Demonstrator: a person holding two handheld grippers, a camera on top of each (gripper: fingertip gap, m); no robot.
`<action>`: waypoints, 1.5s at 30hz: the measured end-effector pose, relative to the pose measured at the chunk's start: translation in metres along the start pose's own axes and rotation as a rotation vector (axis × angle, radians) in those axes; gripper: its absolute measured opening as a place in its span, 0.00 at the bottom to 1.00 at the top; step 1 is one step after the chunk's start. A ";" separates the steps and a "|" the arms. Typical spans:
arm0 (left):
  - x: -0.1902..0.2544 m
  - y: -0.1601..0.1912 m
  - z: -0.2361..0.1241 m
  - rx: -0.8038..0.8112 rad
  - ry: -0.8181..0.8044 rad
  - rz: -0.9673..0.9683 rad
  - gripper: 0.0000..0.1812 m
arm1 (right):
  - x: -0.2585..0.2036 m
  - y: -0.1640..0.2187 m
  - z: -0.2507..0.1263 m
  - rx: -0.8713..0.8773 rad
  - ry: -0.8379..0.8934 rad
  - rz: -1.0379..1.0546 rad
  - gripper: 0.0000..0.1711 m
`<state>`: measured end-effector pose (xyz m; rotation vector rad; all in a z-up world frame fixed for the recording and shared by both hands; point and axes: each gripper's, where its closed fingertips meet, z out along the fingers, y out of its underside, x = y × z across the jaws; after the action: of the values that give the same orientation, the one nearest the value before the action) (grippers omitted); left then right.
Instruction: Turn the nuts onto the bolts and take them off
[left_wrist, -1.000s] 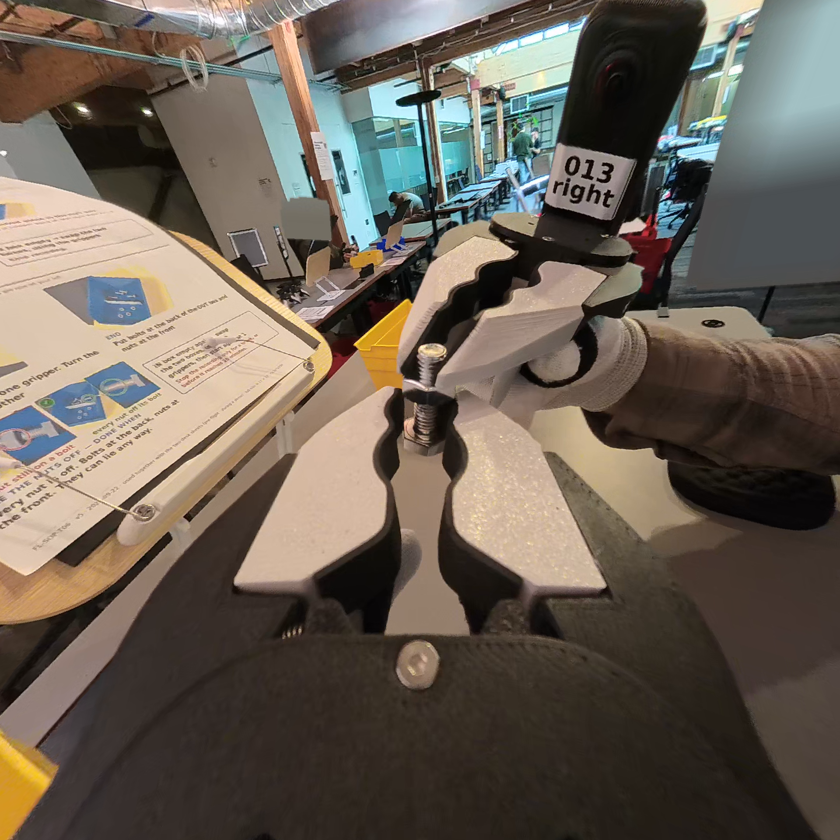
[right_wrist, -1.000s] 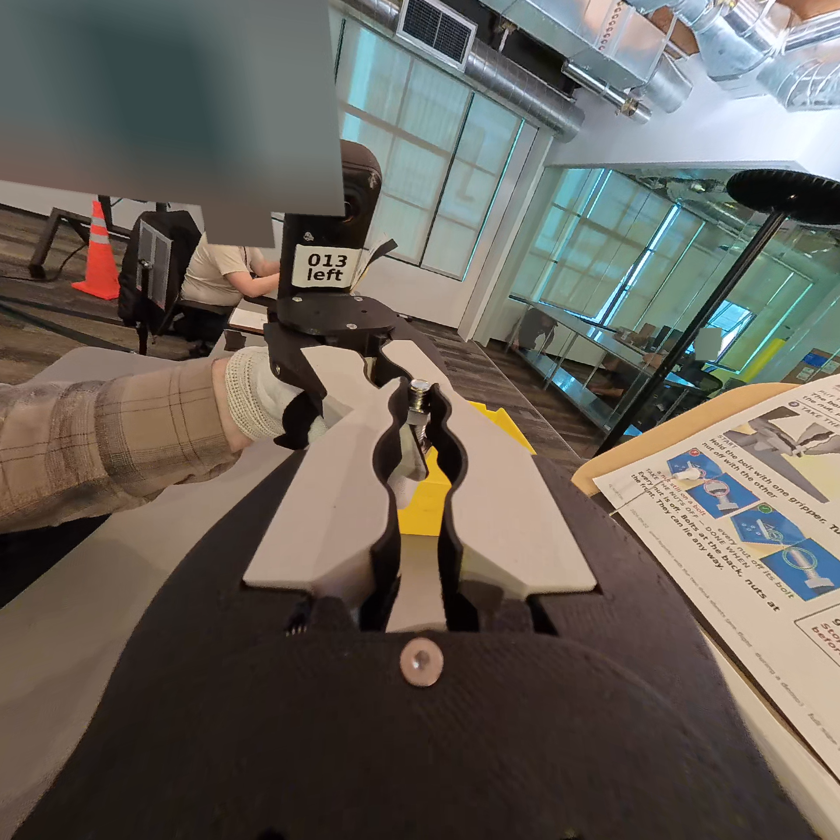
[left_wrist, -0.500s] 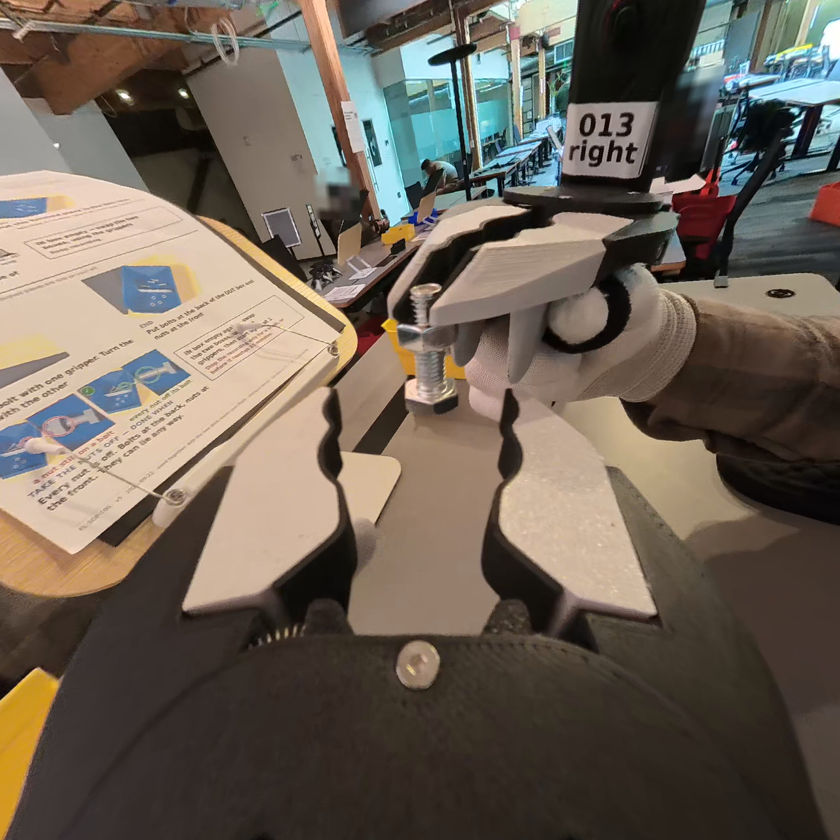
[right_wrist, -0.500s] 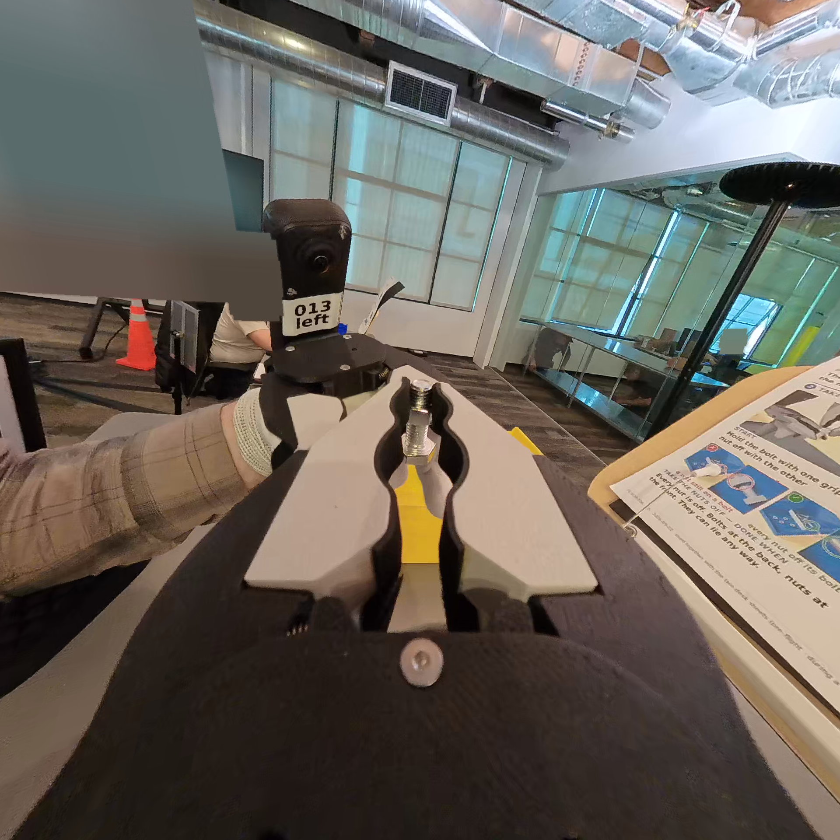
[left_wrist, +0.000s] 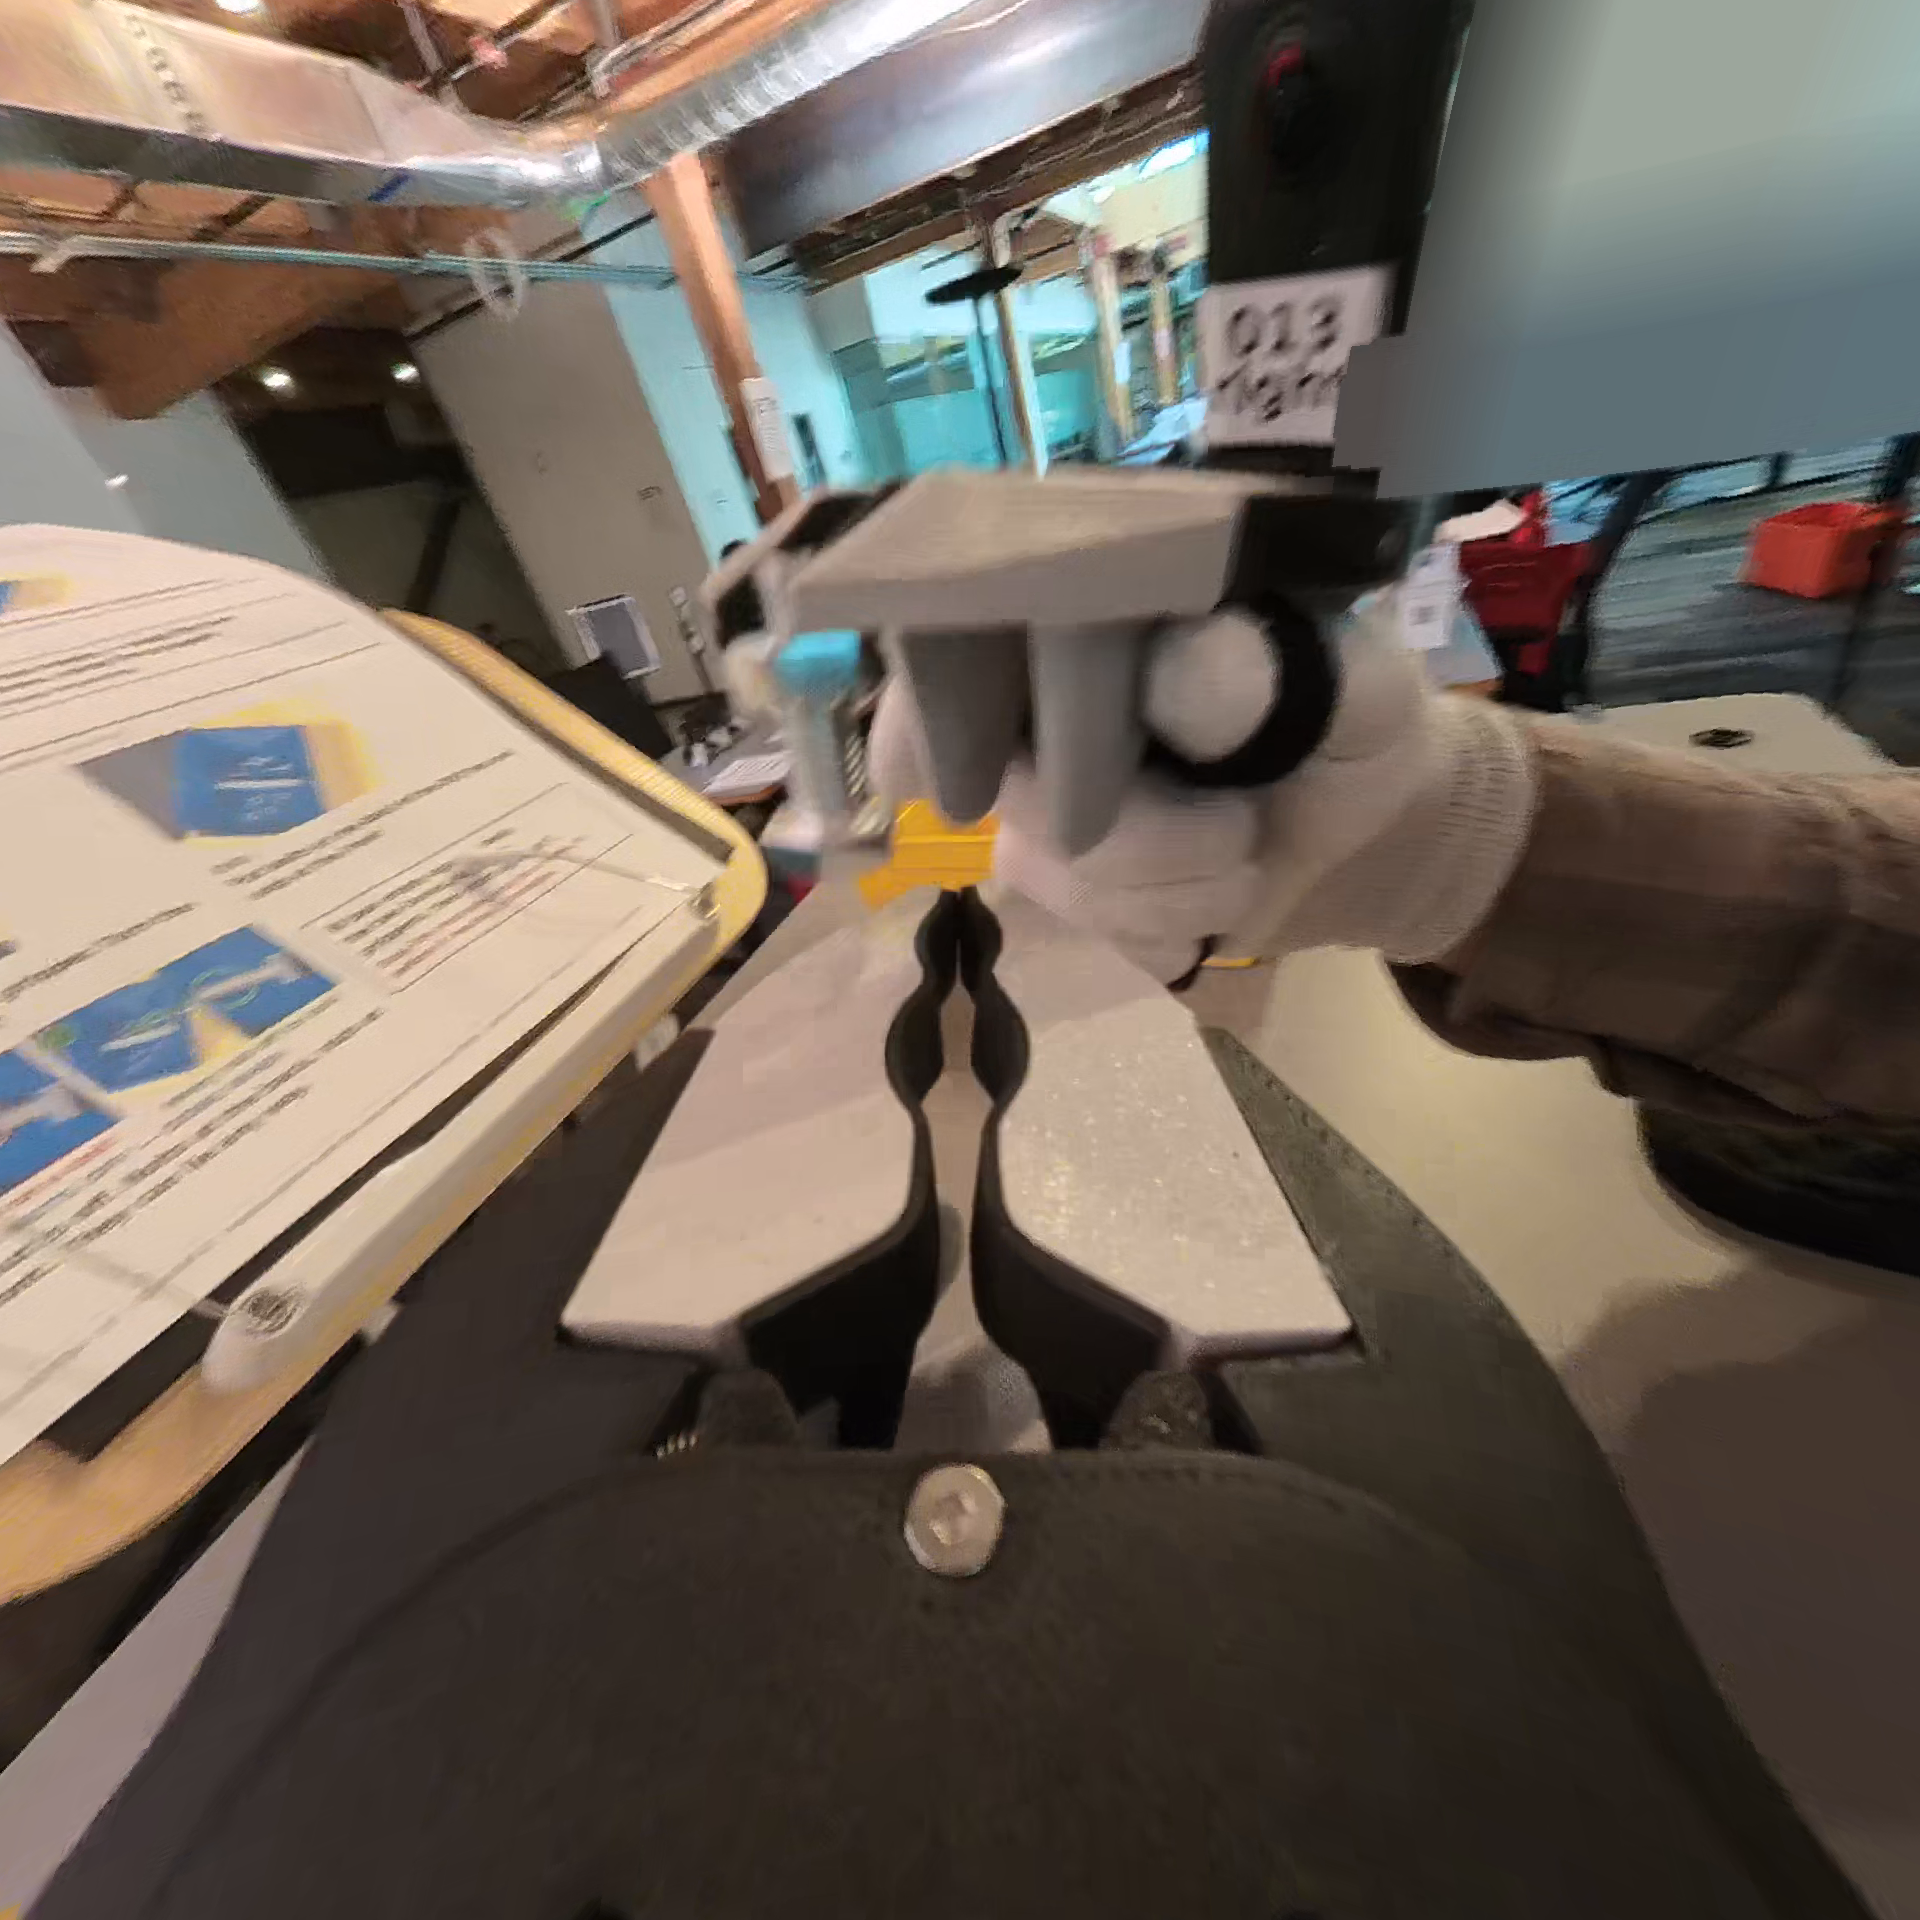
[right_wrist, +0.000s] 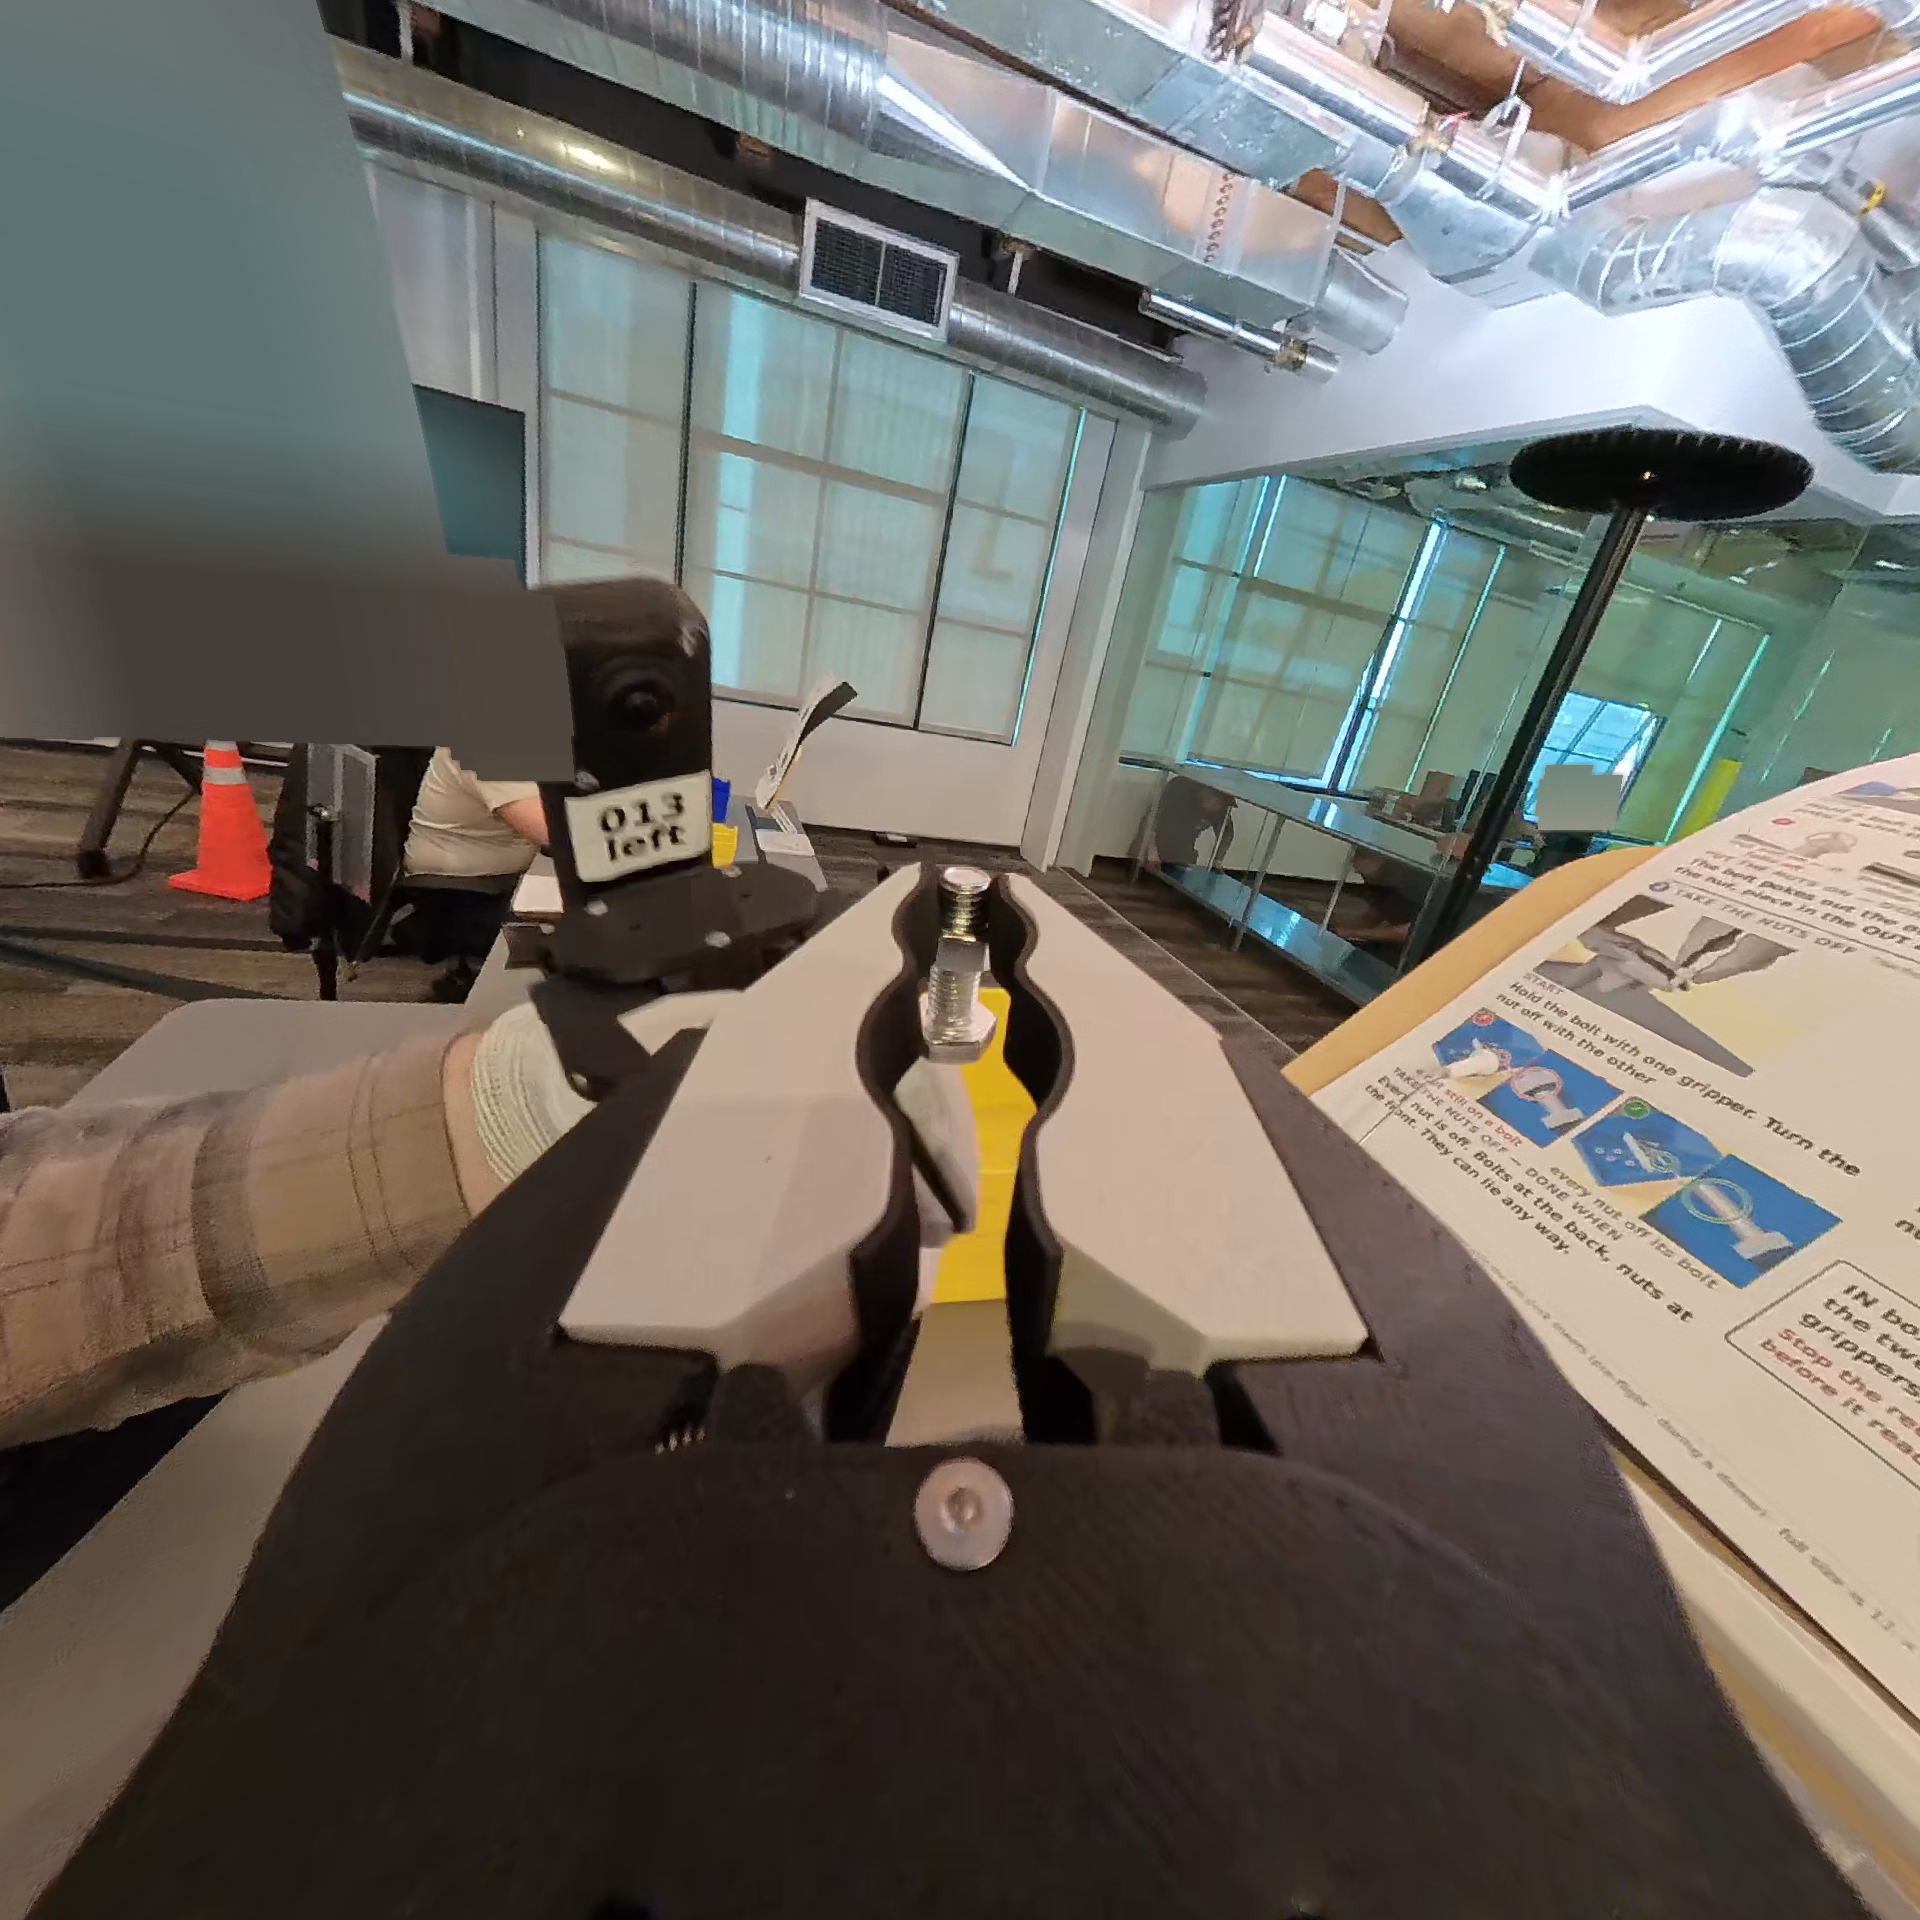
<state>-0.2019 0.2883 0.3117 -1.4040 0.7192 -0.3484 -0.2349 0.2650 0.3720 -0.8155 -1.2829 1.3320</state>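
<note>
Right claw (right_wrist: 961, 914) clamps the nut (right_wrist: 957, 952) on its bolt (right_wrist: 954, 997); left claw (left_wrist: 956, 925), blurred elsewhere, closed on nothing

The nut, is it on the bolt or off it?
On. In the right wrist view the nut sits on the threads of the bolt, between its tip and its head, pinched by the right tongs.

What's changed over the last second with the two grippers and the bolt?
The left gripper let go of the bolt's head: its jaws opened, drew back, and are now shut on nothing. The right gripper lifted the bolt up and away. Unchanged: the right gripper's jaws stay clamped on the nut, and the instruction sheet stands beside them.
</note>
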 end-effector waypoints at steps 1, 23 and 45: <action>-0.001 0.004 0.000 -0.012 0.006 -0.006 0.00 | 0.000 -0.004 -0.002 0.015 0.001 -0.001 0.04; -0.087 0.029 -0.006 -0.150 -0.885 0.445 0.28 | 0.008 -0.010 -0.024 0.028 0.032 -0.010 0.04; -0.076 0.035 0.001 -0.192 -1.055 0.690 0.33 | 0.015 -0.013 -0.029 0.025 0.042 -0.011 0.04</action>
<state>-0.2643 0.3423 0.2973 -1.1985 0.2991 0.9672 -0.2068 0.2840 0.3821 -0.8142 -1.2333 1.3136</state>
